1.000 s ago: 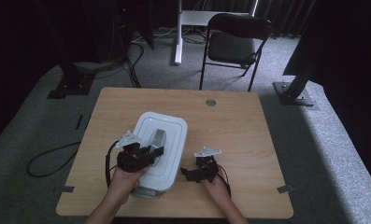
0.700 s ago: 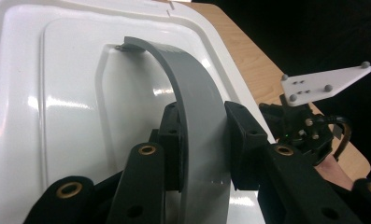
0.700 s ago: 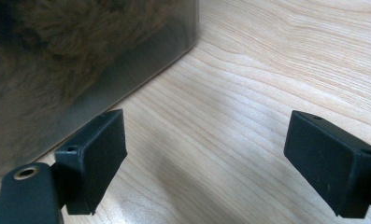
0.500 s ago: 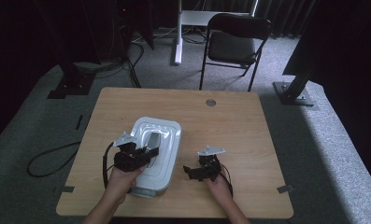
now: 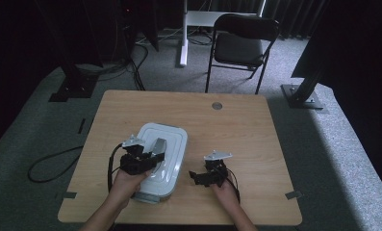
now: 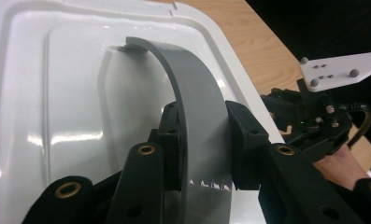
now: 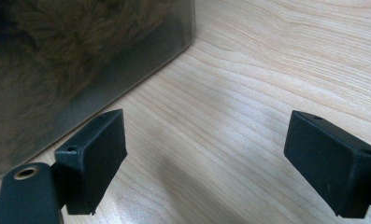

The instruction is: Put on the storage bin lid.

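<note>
My left gripper (image 6: 199,140) is clamped on the grey handle (image 6: 192,88) of the white lid (image 5: 164,144), which sits on the storage box near the front left of the table (image 5: 236,125). The handle's long axis runs from 6 toward 12 o'clock away from me in the left gripper view. My right gripper (image 5: 203,177) hangs with jaws wide and nothing between them, just beside the box, which lies at its 9 o'clock, so the left hand does the lifting.

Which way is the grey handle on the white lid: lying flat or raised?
Raised: the grey handle arches up off the white lid, pinched between the left tool's jaws.
</note>
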Demonstrator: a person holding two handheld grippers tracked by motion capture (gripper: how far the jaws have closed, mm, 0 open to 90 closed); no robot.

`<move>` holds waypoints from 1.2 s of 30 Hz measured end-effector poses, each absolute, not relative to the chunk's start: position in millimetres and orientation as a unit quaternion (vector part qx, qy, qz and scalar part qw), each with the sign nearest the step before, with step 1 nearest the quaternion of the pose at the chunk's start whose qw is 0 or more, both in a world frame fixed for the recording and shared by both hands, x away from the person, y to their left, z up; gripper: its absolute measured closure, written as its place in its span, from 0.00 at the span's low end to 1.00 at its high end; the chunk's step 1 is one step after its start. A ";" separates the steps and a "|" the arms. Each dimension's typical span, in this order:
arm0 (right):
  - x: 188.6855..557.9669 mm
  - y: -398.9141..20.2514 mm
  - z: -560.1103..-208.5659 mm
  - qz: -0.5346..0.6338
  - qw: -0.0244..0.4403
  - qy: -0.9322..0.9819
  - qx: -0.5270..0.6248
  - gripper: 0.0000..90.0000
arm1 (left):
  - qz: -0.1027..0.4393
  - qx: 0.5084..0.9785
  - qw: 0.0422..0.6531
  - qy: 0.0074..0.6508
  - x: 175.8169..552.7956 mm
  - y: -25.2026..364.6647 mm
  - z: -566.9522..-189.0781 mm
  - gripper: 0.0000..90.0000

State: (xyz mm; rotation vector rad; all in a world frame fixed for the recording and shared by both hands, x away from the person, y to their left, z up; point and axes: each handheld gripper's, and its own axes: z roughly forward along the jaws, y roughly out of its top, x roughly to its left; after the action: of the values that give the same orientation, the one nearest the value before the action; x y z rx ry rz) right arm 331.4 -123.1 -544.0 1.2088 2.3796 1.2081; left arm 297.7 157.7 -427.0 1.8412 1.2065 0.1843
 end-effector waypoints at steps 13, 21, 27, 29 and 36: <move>330.6 -126.7 -542.0 0.412 0.113 0.807 0.408 0.14 | 0.071 0.733 0.467 0.490 298.8 163.3 -422.6 0.56; 331.0 -131.0 -539.4 0.416 0.115 0.802 0.413 0.14 | 0.100 0.735 0.469 0.479 290.8 165.2 -414.1 0.34; 330.6 -131.2 -538.7 0.416 0.118 0.802 0.411 0.14 | 0.109 0.726 0.486 0.474 284.3 179.4 -408.0 0.29; 330.9 -131.6 -538.5 0.417 0.117 0.802 0.412 0.14 | 0.115 0.730 0.491 0.462 282.8 185.4 -406.0 0.22; 331.2 -133.4 -538.0 0.417 0.119 0.800 0.414 0.14 | 0.155 0.729 0.490 0.453 279.9 205.4 -403.0 0.12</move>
State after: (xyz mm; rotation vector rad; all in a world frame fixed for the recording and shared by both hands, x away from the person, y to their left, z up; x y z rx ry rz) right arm 331.2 -133.4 -538.0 1.2116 2.3391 1.2187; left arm 279.9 205.4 -403.0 1.7696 1.0991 0.3772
